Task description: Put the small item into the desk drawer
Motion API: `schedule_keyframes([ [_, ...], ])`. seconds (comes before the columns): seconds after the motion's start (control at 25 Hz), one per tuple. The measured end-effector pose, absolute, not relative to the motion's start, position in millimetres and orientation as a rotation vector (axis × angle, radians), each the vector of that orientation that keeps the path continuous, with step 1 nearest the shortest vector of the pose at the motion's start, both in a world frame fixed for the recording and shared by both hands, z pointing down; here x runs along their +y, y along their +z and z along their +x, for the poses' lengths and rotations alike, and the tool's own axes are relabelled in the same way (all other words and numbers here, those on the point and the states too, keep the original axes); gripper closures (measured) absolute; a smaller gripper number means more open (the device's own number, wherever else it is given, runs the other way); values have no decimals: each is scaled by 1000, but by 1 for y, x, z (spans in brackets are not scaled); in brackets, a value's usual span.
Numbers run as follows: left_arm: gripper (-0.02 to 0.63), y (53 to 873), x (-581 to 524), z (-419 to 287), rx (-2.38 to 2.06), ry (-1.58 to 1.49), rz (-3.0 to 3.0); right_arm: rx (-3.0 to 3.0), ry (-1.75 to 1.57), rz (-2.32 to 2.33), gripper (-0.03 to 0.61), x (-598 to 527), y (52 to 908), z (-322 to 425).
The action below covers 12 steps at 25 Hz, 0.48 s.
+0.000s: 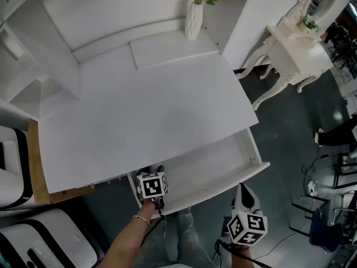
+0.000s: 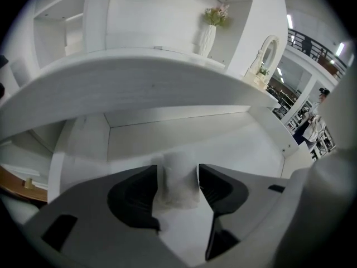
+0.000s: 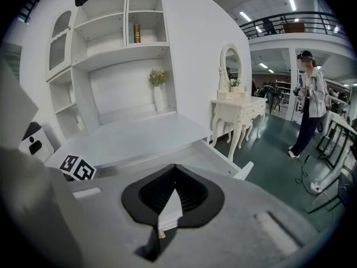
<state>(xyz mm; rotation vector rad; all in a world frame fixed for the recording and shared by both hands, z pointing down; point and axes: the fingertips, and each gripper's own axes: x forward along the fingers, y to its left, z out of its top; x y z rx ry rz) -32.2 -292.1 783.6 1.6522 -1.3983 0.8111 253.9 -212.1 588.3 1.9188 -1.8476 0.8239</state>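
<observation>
The white desk (image 1: pixel 145 105) has its drawer (image 1: pixel 248 152) pulled out toward me. My left gripper (image 1: pixel 150 172) reaches into the drawer's left end. In the left gripper view a small white item (image 2: pixel 179 177), blurred, sits between the two dark pads of the left gripper (image 2: pixel 177 184), over the drawer's floor (image 2: pixel 234 144); a narrow gap shows at the right pad, so the jaws stand open around it. My right gripper (image 1: pixel 244 191) hovers in front of the drawer's right part, off the desk. Seen in its own view, the right gripper (image 3: pixel 175 171) has its jaws shut together.
A white vase with flowers (image 1: pixel 194 14) stands at the desk's back by the shelves (image 1: pixel 33 71). A white dressing table with a mirror (image 1: pixel 295 52) is at the right. White cases (image 1: pixel 39 239) sit at the lower left. A person (image 3: pixel 309 105) stands far right.
</observation>
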Motion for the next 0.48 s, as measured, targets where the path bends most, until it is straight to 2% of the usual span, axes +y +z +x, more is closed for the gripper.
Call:
schedule_keyframes([
  [0.48, 383, 768, -288, -26, -1314, 806, 1678, -1870, 836, 1914, 574, -219, 589, 250],
])
